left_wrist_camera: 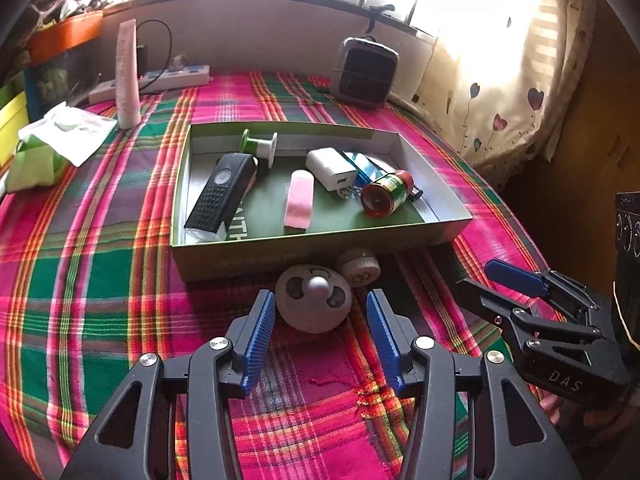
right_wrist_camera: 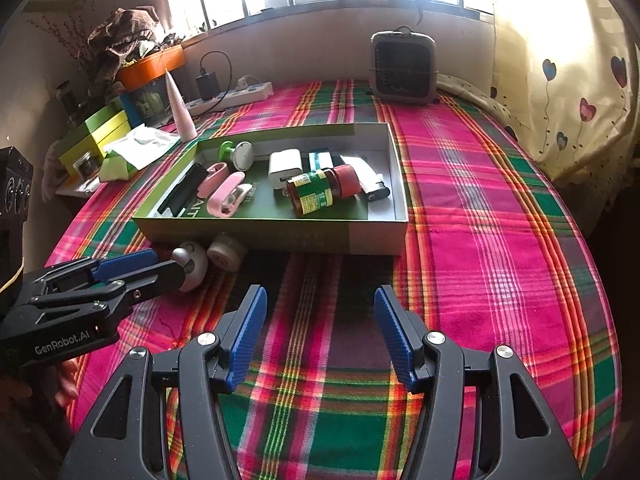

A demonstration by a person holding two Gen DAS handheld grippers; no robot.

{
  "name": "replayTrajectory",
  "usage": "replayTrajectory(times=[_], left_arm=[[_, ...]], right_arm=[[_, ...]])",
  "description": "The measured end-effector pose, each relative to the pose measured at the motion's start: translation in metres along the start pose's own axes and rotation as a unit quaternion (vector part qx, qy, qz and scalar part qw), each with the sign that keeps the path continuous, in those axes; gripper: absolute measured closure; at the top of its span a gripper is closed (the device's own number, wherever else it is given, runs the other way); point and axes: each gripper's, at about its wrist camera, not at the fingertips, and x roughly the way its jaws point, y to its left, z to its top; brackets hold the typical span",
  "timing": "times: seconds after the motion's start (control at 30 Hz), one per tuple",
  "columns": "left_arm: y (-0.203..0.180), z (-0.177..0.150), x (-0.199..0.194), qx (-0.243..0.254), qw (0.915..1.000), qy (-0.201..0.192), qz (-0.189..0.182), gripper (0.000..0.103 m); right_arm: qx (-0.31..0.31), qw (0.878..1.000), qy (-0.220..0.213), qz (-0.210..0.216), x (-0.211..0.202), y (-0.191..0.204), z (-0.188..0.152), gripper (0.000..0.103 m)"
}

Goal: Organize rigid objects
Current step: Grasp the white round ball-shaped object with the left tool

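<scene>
The left tool (left_wrist_camera: 320,312) is seen released, its blue pads standing apart on both sides of a round grey toy with a knob nose (left_wrist_camera: 314,298); the pads do not press on it. In the right wrist view most of this toy (right_wrist_camera: 192,266) is hidden behind the left tool's fingers. Just beside it lies a cream ribbed cap (left_wrist_camera: 359,270), touching the front wall of the shallow box (left_wrist_camera: 304,250). Both things rest on the plaid cloth (left_wrist_camera: 100,264) outside the box.

The right tool (right_wrist_camera: 320,332) is held released too, with only cloth between its pads.

Inside the box are seen a black remote-like device (left_wrist_camera: 222,196), a pink clip (left_wrist_camera: 298,204), a green and white spool (left_wrist_camera: 260,146), a white charger (left_wrist_camera: 331,168) and a small jar with a red lid (left_wrist_camera: 386,192). A blue packet (left_wrist_camera: 366,168) is partly covered by the jar and the charger, and its print cannot be read. A dark item at the jar's right is mostly hidden.

Farther back stand a small grey heater (left_wrist_camera: 366,72), a pale pink tube (left_wrist_camera: 127,76) and a power strip (left_wrist_camera: 176,78). The window above is overexposed.
</scene>
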Motion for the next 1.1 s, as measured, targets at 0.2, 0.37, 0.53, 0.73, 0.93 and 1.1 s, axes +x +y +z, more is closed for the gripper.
replayTrajectory(times=[0.2,0.37,0.53,0.73,0.93,1.1], left_arm=[[0.001,0.002,0.004,0.001,1.0,0.002,0.002,0.056],[0.0,0.003,0.009,0.004,1.0,0.006,0.004,0.056],[-0.001,0.003,0.015,0.007,0.9999,0.011,0.007,0.056],[0.002,0.004,0.022,0.004,0.9998,0.016,0.014,0.056],[0.002,0.006,0.025,0.006,0.9997,0.015,0.02,0.056],[0.003,0.006,0.025,0.002,0.9997,0.014,0.019,0.056]], right_arm=[[-0.004,1.0,0.008,-0.002,0.002,0.001,-0.002,0.046],[-0.008,1.0,0.018,-0.013,0.006,0.001,-0.004,0.046],[-0.008,1.0,0.022,-0.02,0.007,-0.001,-0.006,0.046],[-0.009,0.999,0.028,-0.025,0.011,-0.002,-0.007,0.046],[-0.012,0.999,0.036,-0.03,0.016,-0.002,-0.008,0.046],[-0.012,0.999,0.04,-0.035,0.018,-0.002,-0.008,0.046]])
